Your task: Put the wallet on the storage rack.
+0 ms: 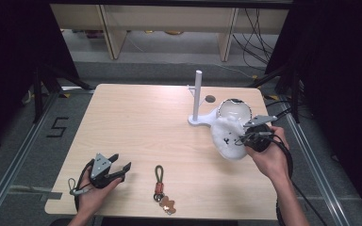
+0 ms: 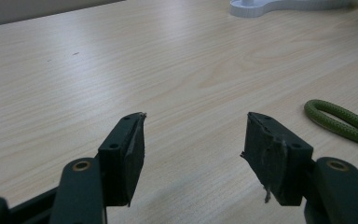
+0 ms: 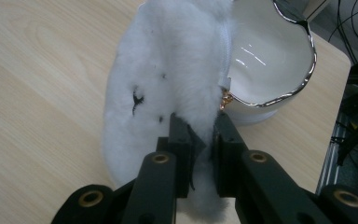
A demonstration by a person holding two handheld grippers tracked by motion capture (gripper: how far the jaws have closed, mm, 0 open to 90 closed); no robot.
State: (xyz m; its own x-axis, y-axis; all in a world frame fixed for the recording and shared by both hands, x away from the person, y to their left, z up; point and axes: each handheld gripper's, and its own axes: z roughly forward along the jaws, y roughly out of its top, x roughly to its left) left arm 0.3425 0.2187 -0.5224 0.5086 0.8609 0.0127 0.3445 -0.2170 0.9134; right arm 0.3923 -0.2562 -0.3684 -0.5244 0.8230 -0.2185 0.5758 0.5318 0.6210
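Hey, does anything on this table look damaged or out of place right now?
Yes: the left gripper has frayed, torn padding on its fingertips, with a loose shred hanging down. Otherwise, the right gripper pinches the white fluffy pouch, which leans against the white bowl.

Two black tools (image 1: 122,169) (image 1: 242,138) with brass-coloured rivets, grey three-cornered plates, trailing black cables.

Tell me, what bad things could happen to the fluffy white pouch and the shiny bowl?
1. The right gripper pinches only a thin fold of the fluffy white pouch, so it might slip out when lifted.
2. The pouch leans against the white bowl with the metallic rim; pulling could drag or tip the bowl.
3. The bowl sits near the table edge, so a hard nudge might push it toward that edge.
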